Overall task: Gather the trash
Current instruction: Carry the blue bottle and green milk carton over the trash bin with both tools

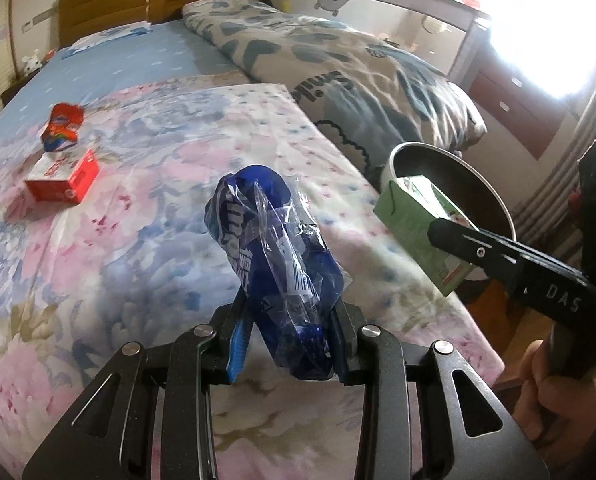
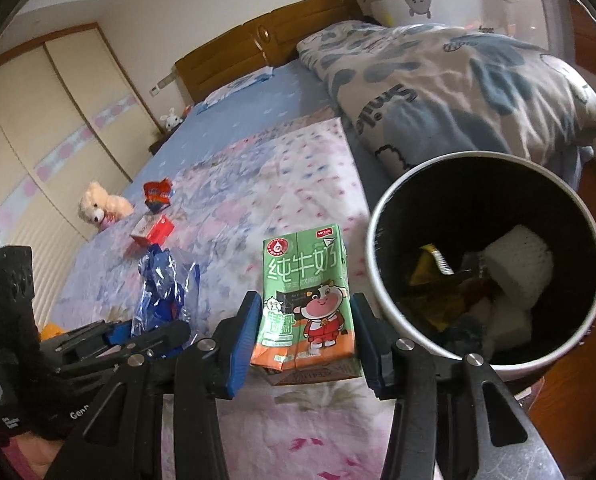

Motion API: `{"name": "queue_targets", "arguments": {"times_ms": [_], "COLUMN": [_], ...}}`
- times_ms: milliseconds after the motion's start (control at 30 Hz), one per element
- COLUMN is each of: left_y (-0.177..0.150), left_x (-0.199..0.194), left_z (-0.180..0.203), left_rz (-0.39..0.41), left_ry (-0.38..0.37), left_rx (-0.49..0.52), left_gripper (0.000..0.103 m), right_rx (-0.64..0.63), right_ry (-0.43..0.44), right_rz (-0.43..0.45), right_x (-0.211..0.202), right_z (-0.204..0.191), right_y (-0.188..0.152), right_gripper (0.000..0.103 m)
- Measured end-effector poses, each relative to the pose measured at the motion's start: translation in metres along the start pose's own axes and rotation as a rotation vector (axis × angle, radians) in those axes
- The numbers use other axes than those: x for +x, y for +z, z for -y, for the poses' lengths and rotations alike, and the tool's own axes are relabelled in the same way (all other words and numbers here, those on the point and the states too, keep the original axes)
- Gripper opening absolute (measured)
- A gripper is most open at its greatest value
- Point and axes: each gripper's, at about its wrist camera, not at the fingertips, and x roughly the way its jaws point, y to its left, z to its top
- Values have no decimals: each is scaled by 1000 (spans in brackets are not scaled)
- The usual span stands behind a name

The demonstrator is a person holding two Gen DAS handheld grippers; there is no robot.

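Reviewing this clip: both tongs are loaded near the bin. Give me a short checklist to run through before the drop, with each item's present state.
1. Right tongs clamped on the green milk carton: ok, pads press both sides.
2. Left tongs clamped on the blue plastic wrapper: ok.
3. Carton over the trash bin opening: not ok, it sits beside the rim, above the bed.
4. Wrapper over the bin: not ok, farther from the bin than the carton.
5. Room left in the bin: ok, trash lies low inside.
6. Trash left on the bed: not ok, a red box and a red snack packet remain.
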Motion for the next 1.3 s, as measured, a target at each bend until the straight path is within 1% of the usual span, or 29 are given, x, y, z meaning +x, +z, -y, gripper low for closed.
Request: {"name": "queue_targets", "arguments": {"times_ms": [500,1300], "left_y": [19,38], "left_x": [11,31], "left_z": [53,106], "left_rz": [-1,-22], "left_ry": [-56,-91], "left_rx": [106,193], "left_gripper": [31,31], "right_rx": [72,164], "right_ry": [-50,-82], "right_rz": [67,98], "right_x": [-35,-51], "right_z": [44,94], "right_y": [10,12], "right_gripper": [46,46]}}
